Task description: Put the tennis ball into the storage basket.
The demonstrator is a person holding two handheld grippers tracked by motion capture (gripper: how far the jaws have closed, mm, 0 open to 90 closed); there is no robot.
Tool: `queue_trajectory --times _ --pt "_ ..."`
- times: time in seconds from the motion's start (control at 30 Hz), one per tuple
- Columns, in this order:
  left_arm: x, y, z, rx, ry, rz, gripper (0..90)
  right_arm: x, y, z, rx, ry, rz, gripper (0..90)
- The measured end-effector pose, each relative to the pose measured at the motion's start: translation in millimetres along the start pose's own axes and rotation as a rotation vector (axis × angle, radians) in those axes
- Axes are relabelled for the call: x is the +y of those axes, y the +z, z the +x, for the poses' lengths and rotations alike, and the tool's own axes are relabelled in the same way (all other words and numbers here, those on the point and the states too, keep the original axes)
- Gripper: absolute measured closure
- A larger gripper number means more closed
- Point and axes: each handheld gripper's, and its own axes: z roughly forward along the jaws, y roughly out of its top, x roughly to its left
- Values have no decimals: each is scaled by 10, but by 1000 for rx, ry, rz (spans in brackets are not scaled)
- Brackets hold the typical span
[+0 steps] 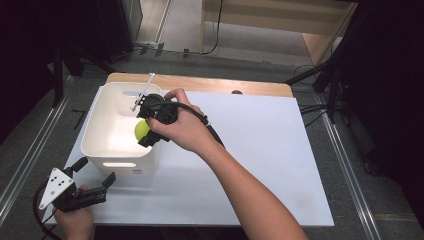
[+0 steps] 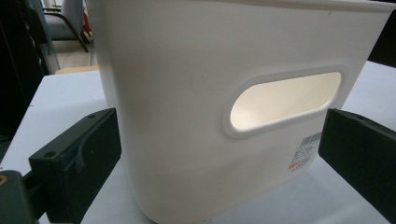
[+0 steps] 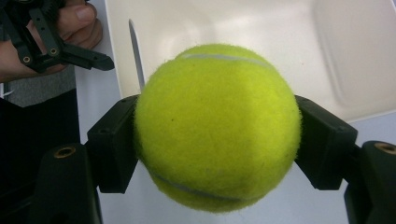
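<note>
Over white bin (image 1: pixel 120 165), right hand-held gripper (image 1: pixel 145 131) clamps round tennis ball (image 1: pixel 141 129).

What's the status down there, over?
Right gripper shut on fuzzy yellow-green tennis ball, above the white plastic bin's rim. Left gripper open, near the bin's handle side. Nothing in the way.

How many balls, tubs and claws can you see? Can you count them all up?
Yellow tennis ball: 1
White tub: 1
Black claws: 2, the left claw and the right claw
Total: 4
</note>
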Motion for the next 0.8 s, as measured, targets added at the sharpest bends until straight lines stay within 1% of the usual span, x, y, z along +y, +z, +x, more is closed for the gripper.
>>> queue_trajectory --times 0.33,0.37,0.6,0.67,0.73,0.8 --pt "-1 0 -2 -1 -7 -4 0 68 83 25 8 -16 4 236" --pt "0 1 0 0 -6 -3 0 77 93 34 8 -10 3 236" --pt "0 -3 4 -2 -10 -3 0 124 166 51 18 -25 10 236" --pt "0 -2 3 -2 -10 -3 0 132 201 54 11 -31 16 236" --pt "1 -2 3 -2 -9 -3 0 136 210 57 8 -26 18 236" --pt "1 -2 6 -1 -10 -3 0 139 237 51 6 -35 19 236"
